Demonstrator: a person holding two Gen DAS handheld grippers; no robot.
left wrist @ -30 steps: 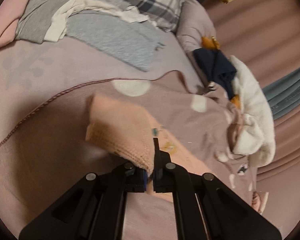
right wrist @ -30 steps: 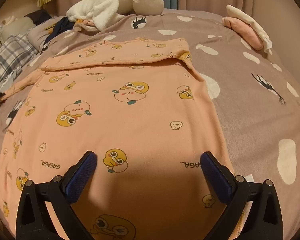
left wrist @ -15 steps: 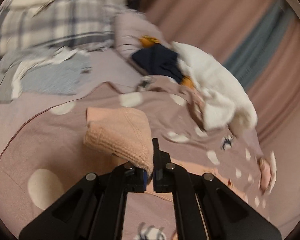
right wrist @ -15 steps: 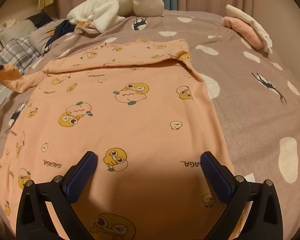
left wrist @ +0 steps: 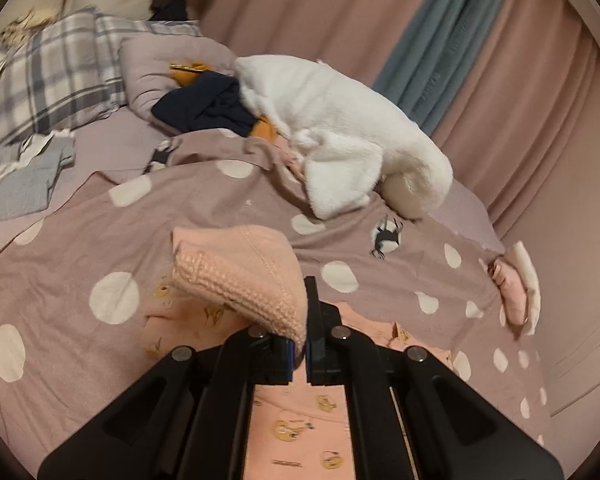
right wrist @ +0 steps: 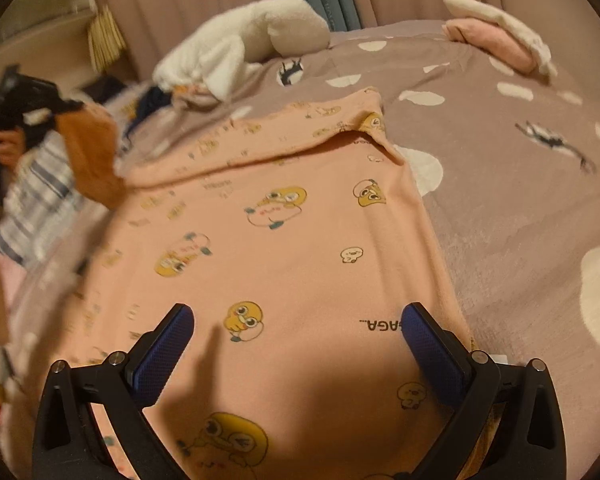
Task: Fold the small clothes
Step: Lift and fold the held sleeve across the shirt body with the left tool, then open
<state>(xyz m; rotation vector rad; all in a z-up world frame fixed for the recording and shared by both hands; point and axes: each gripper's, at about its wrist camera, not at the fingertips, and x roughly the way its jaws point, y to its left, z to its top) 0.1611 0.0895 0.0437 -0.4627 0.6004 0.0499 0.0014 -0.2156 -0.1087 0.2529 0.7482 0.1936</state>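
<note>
A peach pyjama top [right wrist: 300, 248] printed with cartoon characters lies spread flat on the bed's spotted mauve duvet [right wrist: 520, 208], its far sleeve [right wrist: 260, 140] already folded across the upper edge. The left claw [left wrist: 306, 320] is clamped shut on the ribbed cuff [left wrist: 240, 280] of the other sleeve and holds it lifted above the garment, the fabric draping from the closed jaws; in the right wrist view this same sleeve [right wrist: 88, 152] hangs blurred at the left, held by a hand [right wrist: 4, 148] on the black tool. Judging from that lift, the sleeve is being carried inward so it can be laid over the body of the top, matching the first one. The right claw [right wrist: 300, 344] hovers low over the hem end of the top with its 2 blue-padded fingers [right wrist: 164, 344] spread wide and nothing between them, probably poised to pin or pick up the lower edge once the sleeve lands. Beyond the top sit a white plush toy [left wrist: 340, 128], a navy garment [left wrist: 204, 108] and a plaid pillow [left wrist: 48, 76]; a folded pink and white stack [right wrist: 496, 36] rests near the far corner, likely finished pieces kept apart from the work area.
</note>
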